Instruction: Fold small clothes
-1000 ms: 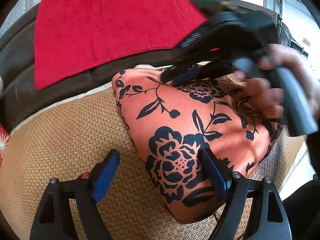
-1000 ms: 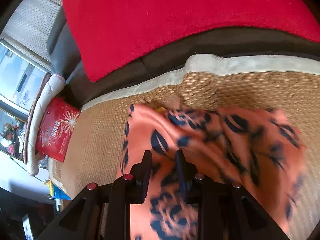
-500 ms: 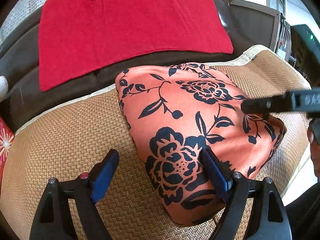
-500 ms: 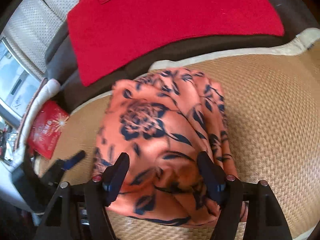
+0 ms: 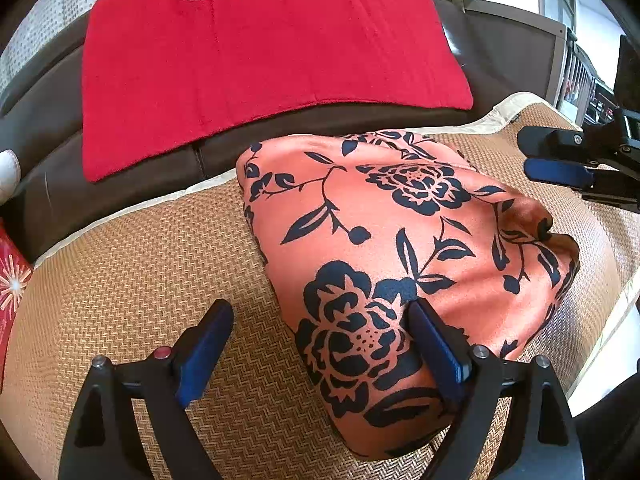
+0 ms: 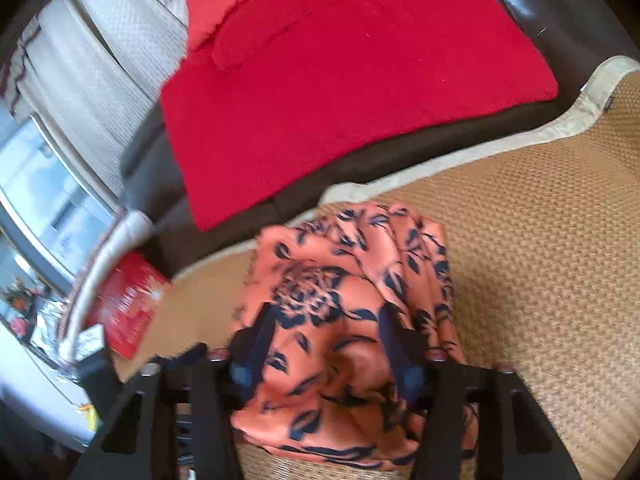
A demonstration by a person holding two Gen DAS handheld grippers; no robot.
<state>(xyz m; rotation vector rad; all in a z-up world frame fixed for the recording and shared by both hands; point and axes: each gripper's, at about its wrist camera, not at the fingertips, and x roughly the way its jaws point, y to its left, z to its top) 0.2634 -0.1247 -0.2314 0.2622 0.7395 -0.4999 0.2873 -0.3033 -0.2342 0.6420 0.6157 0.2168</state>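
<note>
Woven mat [image 5: 120,272], folded floral garment [image 5: 400,240], left gripper [image 5: 320,344] and right gripper [image 6: 324,340] low, jaws spread wide, holding nothing

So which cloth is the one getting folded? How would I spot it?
Find the woven tan mat on the dark sofa. The folded garment lies on it, orange with black flowers, unlike the plain red cloth behind.
</note>
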